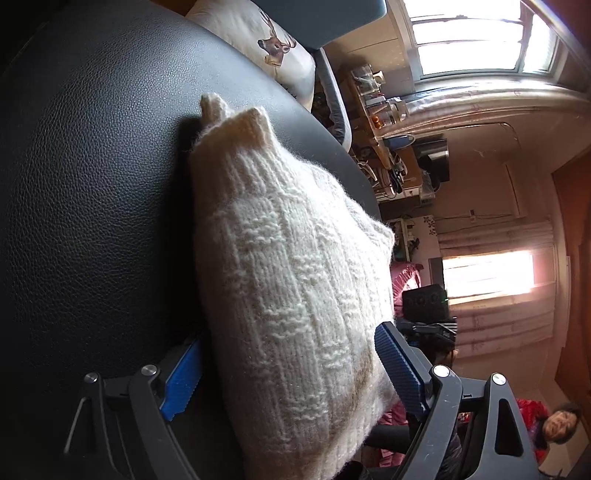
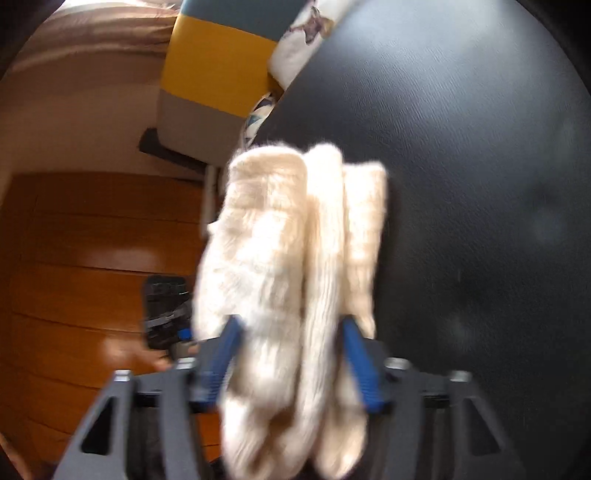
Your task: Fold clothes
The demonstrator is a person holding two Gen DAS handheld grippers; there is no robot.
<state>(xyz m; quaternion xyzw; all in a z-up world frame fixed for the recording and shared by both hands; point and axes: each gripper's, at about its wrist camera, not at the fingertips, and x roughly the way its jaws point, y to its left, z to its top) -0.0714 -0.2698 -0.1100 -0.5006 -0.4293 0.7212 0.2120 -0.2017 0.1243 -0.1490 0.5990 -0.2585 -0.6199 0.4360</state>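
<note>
A cream knitted sweater (image 1: 295,258), folded into a thick bundle, lies on a black leather seat (image 1: 92,184). My left gripper (image 1: 288,336) straddles its near end. Its blue pads (image 1: 184,376) stand wide, and a dark gap shows beside the left one. In the right wrist view the same sweater (image 2: 273,240) appears blurred, as stacked folds hanging past the seat's edge (image 2: 461,184). My right gripper (image 2: 291,321) has its blue fingers (image 2: 356,354) spread on either side of these folds. The knit bulges between them without being pinched.
A white cushion with a deer print (image 1: 258,33) and a striped yellow, grey and blue cushion (image 2: 218,70) sit at the far end of the seat. A wooden floor (image 2: 74,258) lies to the left. A person (image 1: 561,424) is at the lower right, with cluttered shelves (image 1: 388,122) beyond.
</note>
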